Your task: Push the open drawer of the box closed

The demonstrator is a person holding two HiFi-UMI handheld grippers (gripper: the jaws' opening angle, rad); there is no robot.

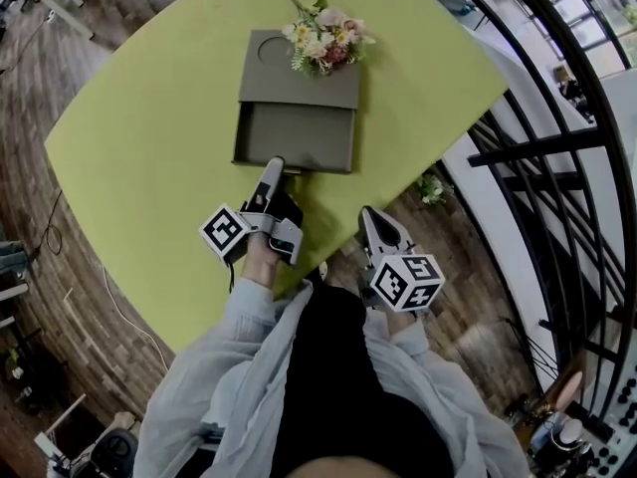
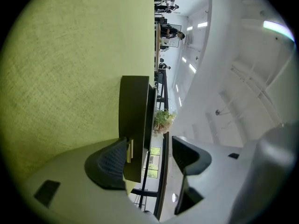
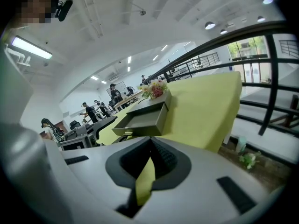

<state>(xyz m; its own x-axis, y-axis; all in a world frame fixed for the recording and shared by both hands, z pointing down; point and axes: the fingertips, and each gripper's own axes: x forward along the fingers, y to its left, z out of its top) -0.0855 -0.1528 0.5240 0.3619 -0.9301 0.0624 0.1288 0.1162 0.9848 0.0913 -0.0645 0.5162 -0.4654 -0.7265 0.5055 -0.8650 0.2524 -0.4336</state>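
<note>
A dark grey box (image 1: 299, 73) stands on the green table (image 1: 149, 137), with a bunch of flowers (image 1: 325, 40) on its top. Its drawer (image 1: 296, 135) is pulled out toward me. My left gripper (image 1: 274, 174) is at the middle of the drawer's front. In the left gripper view, my left gripper (image 2: 149, 146) is rolled on its side and open. The drawer front (image 2: 135, 106) and its small brass handle (image 2: 129, 150) lie between the jaws, close beside one pad (image 2: 110, 160). My right gripper (image 1: 370, 217) hangs past the table's near edge, shut and empty (image 3: 150, 143). It points toward the drawer (image 3: 142, 120).
A black railing (image 1: 557, 147) runs along the right side, beyond the table's edge. A small potted plant (image 1: 431, 187) stands on the floor below it. Several people (image 3: 114, 92) are at desks far behind the box.
</note>
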